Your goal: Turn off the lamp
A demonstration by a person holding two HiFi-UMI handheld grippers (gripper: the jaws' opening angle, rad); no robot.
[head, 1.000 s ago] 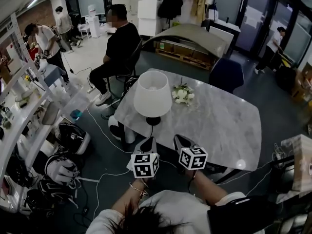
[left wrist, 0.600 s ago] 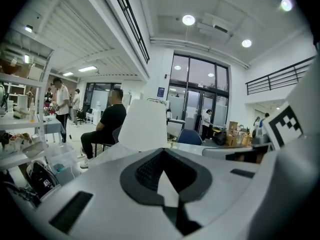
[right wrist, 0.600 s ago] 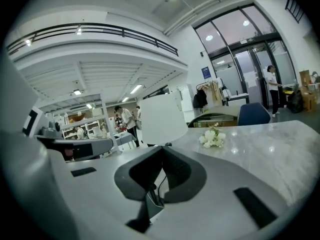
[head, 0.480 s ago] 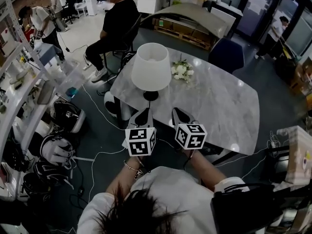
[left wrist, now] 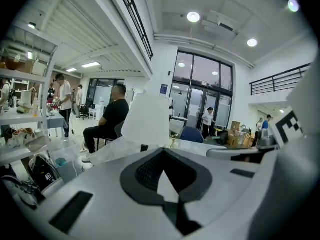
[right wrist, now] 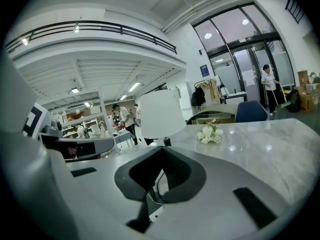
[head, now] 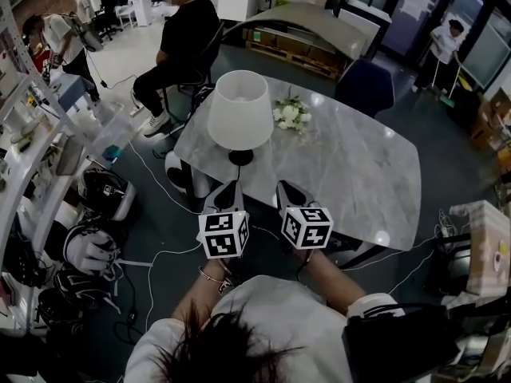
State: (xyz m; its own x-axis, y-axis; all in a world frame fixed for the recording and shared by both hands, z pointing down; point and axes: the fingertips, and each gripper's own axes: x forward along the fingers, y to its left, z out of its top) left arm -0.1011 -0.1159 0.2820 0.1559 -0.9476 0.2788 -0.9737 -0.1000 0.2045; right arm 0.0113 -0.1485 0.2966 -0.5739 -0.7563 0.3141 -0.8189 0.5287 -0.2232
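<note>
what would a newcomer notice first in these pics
The white-shaded lamp stands out, upright near the left end of the grey marble table, with a small white flower bunch just to its right. Nearer, the left gripper and right gripper point toward it, both shut.

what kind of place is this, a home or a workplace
Probably an open workshop or lab-style office: shelving loaded with gear, tall glass doors, and several people around a marble table.

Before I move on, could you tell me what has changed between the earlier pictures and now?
Nothing in the scene visibly changed; only the head view shifted. The left gripper and right gripper stay shut and empty at the near edge of the table, short of the lamp, which stands beside the flowers as before.
</note>
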